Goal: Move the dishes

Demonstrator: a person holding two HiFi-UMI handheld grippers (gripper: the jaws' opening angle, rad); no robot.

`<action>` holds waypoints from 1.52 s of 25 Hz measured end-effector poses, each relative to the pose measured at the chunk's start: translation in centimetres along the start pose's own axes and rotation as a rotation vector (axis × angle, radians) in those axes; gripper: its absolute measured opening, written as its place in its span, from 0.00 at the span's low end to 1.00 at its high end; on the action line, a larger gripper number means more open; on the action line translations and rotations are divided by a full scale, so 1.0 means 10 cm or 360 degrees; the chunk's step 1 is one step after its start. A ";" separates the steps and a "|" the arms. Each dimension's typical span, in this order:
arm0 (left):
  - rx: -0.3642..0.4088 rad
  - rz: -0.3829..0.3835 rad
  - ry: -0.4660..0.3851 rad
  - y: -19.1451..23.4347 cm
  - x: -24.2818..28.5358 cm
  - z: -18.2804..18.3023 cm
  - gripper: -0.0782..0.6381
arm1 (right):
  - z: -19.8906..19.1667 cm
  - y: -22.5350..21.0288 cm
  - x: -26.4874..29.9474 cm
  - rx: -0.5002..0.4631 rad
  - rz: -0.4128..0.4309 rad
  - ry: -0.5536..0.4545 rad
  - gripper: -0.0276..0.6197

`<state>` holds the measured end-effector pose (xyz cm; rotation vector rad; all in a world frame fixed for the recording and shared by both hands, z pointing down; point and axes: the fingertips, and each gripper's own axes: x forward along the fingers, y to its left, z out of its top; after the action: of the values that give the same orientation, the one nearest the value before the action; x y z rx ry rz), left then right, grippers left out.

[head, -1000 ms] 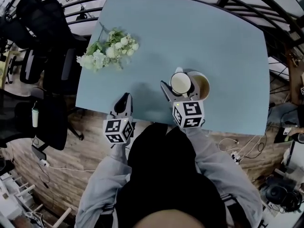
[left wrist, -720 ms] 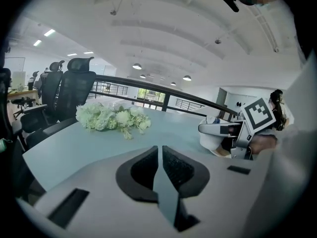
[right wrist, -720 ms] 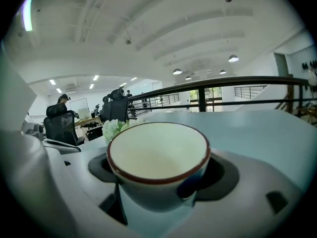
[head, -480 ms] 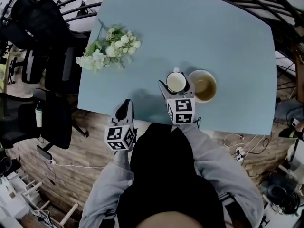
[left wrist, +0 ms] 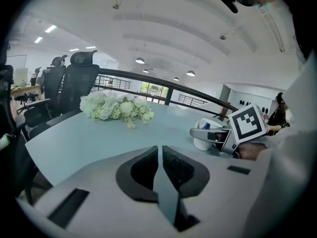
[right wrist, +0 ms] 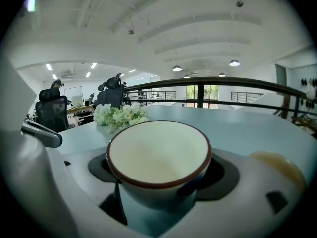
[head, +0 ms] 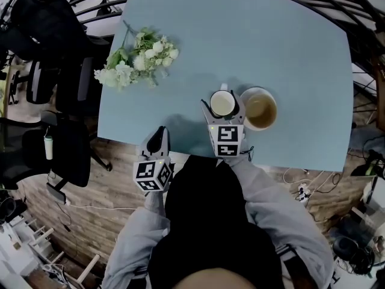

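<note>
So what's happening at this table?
A person is working with a hand-held gripper in each hand. The right gripper is clamped round a white cup, just beside a bowl on the blue table. The left gripper is shut and empty near the table's front edge. A bunch of flowers lies off to the far left.

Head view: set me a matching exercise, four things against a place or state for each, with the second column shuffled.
Things
1. cup
2. bowl
3. flowers
4. left claw

Places or states
A. shut, nothing in it, at the near edge of the table
B. on the table, just right of the cup
C. gripped in the right claw
D. lying near the table's far left corner

Pairs: 1-C, 2-B, 3-D, 4-A
</note>
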<state>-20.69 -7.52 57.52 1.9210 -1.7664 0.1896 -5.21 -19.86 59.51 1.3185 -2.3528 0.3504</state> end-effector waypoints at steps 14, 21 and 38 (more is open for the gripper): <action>0.0027 -0.0071 -0.0022 -0.15 0.04 0.02 0.16 | -0.09 0.02 -0.01 0.0062 0.0034 0.0019 0.74; 0.0063 -0.0154 -0.0057 -0.29 0.06 0.08 0.16 | -0.01 0.02 -0.22 0.0088 0.0060 -0.0029 0.78; 0.0211 -0.0486 -0.0212 -1.01 0.30 0.59 0.16 | 0.35 -0.38 -1.23 0.0217 0.0069 -0.0202 0.78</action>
<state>-11.96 -12.75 50.95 2.3175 -1.5475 0.0722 2.88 -14.00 50.66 1.3907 -2.5043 0.4605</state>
